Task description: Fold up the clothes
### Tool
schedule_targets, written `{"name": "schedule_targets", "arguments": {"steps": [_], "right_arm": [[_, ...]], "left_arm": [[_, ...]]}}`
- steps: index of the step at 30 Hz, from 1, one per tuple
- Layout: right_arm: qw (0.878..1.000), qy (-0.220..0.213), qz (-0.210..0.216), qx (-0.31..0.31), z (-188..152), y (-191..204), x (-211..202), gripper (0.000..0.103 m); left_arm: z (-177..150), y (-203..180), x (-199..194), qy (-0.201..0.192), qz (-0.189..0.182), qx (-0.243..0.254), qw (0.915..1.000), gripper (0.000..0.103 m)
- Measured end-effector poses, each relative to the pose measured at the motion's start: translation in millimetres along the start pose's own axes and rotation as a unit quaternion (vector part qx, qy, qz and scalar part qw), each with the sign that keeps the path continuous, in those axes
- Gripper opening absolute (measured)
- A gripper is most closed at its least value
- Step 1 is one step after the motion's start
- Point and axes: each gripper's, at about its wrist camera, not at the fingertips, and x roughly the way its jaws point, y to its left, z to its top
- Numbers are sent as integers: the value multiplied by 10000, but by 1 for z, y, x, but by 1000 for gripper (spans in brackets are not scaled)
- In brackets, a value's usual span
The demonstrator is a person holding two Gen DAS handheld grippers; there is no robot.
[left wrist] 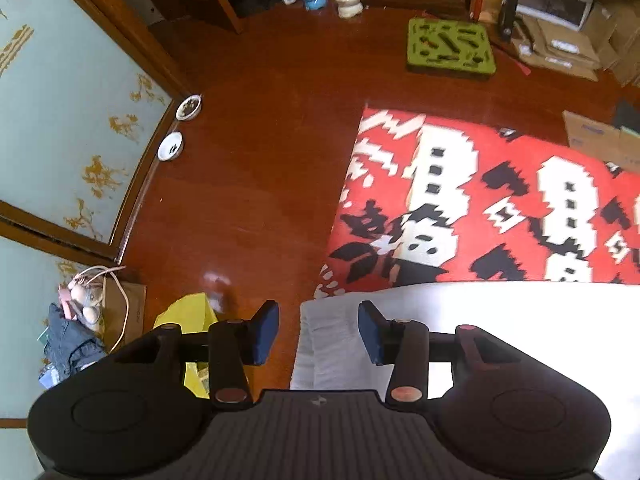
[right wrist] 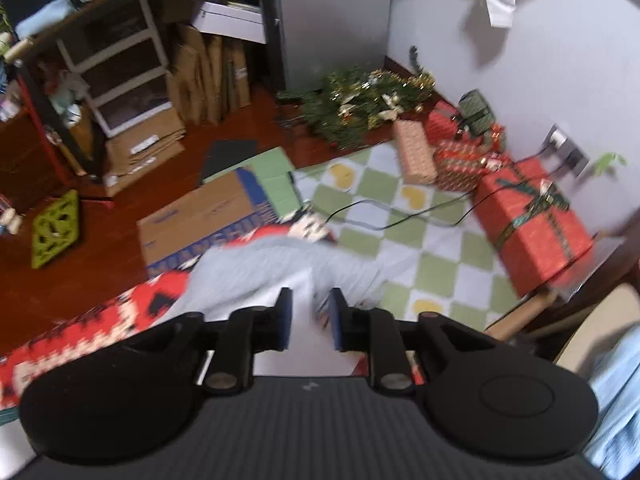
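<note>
The white garment (left wrist: 460, 320) lies flat on the red patterned rug (left wrist: 480, 200), its left edge doubled into a neat fold right at the rug's border with the wooden floor (left wrist: 260, 160); laid out this way, it looks ready for the next crease, though how many of the folds are done I cannot tell. In the right wrist view the same pale cloth (right wrist: 280, 268) stretches forward over the rug toward a green checked mat (right wrist: 400, 240), blurred.

The left tongs (left wrist: 319, 330) stand about half open above that folded edge, 1 blue pad (left wrist: 266, 334) over bare floor, the other over cloth; nothing is between them and they hold nothing. The right tongs (right wrist: 310, 318) are parted more narrowly, with white fabric seen through the gap; the pads do not appear to pinch it, so I judge it released
</note>
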Motion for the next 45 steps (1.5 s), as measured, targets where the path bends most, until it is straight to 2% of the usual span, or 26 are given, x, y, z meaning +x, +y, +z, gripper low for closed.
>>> {"name": "schedule_targets", "arguments": {"steps": [2,4,6,9,13,15,17,18,21,25,31,35,40,43,45], "right_arm": [[9999,-26,122,-22,-22,9,-14,27],[9997,-76,217,-118,-45,21,-30,33],[9991,-166,295,-263,-70,36,-47,36],[9973,-282,464,-491,-108,63,-68,36],[9908,-393,773,-1041,-150,119,-83,36],[9854,-411,1003,-1312,-166,150,-82,35],[9780,-415,1258,-1614,-182,183,-80,22],[9724,-405,1395,-1825,-189,202,-77,15],[9591,-279,1721,-2229,-209,251,-60,15],[9522,-130,1776,-2480,-216,291,-26,15],[9635,126,1556,-2176,-192,297,20,14],[9623,215,1740,-2081,-174,283,23,16],[9587,57,2107,-1911,-157,251,-12,16],[9596,-94,2179,-1778,-148,222,-46,16],[9645,-253,2109,-1569,-140,195,-69,17]], "left_arm": [[-5,-1,-14,-137,-220,-56,9996,43],[-13,-7,-29,-292,-466,-36,9985,43],[-22,-17,-43,-452,-697,28,9965,43],[-38,-41,-58,-594,-1071,175,9923,43],[-61,-86,-68,-672,-1469,404,9860,43],[-70,-109,-68,-666,-1660,505,9826,43],[-78,-133,-66,-652,-1809,570,9797,41],[-80,-144,-63,-645,-1872,606,9783,36],[-82,-174,-56,-663,-2005,730,9747,26],[-76,-198,-46,-734,-1991,771,9742,25],[-65,-208,-27,-679,-1796,713,9788,25],[-66,-205,-28,-629,-1676,643,9817,25],[-72,-207,-49,-710,-1646,763,9808,25],[-77,-212,-68,-823,-1642,842,9794,26],[-79,-216,-79,-834,-1674,807,9790,28]]}}
